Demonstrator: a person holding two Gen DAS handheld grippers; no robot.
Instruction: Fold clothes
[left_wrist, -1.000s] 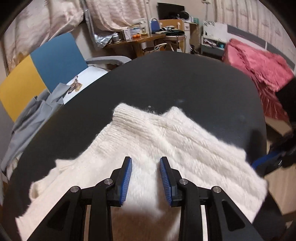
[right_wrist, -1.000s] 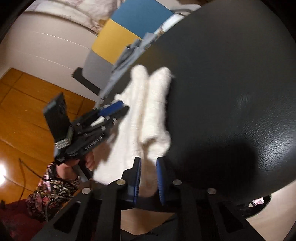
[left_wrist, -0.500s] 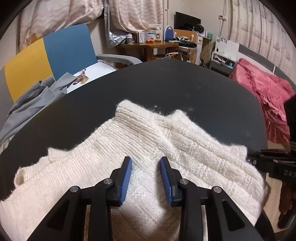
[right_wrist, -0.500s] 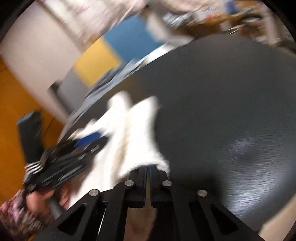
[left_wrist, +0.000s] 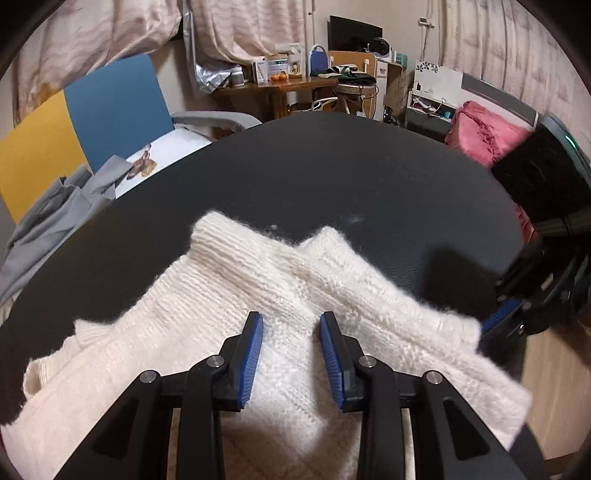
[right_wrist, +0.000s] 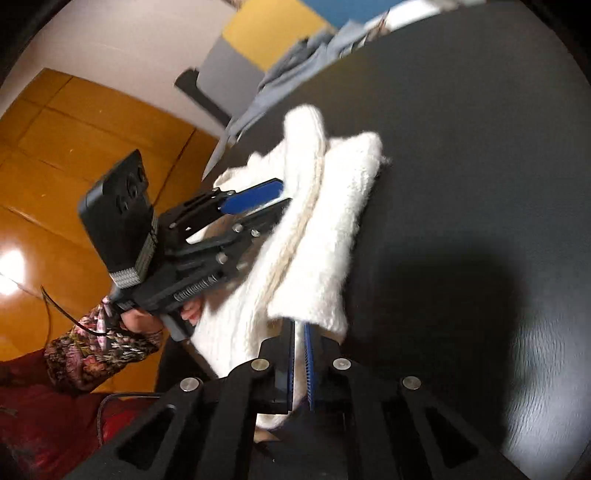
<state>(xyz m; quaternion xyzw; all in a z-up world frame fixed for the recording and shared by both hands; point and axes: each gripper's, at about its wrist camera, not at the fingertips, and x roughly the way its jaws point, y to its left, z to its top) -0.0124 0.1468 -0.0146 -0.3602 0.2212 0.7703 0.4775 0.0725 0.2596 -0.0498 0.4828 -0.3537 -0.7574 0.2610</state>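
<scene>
A white knit sweater (left_wrist: 258, 295) lies on the round black table (left_wrist: 351, 177), its two sleeves folded inward and their cuffs pointing away. My left gripper (left_wrist: 291, 332) hovers open just over the sweater's middle, nothing between its blue pads. In the right wrist view the left gripper (right_wrist: 258, 201) stands open above the sweater (right_wrist: 325, 229), held by a hand in a flowered sleeve. My right gripper (right_wrist: 300, 345) is shut on the sweater's near right edge, which is lifted slightly. The right gripper (left_wrist: 498, 317) also shows at that edge in the left wrist view.
A blue and yellow chair (left_wrist: 92, 114) with a grey garment (left_wrist: 55, 218) and a printed white cloth stands beyond the table's left. A cluttered wooden desk (left_wrist: 280, 85) is at the back and a pink blanket (left_wrist: 487, 133) to the right. Orange wood floor (right_wrist: 74, 147) lies below.
My right gripper has shut on the sweater's edge and swung round with it. The left gripper stays open over the sweater's middle, tilted up a little.
</scene>
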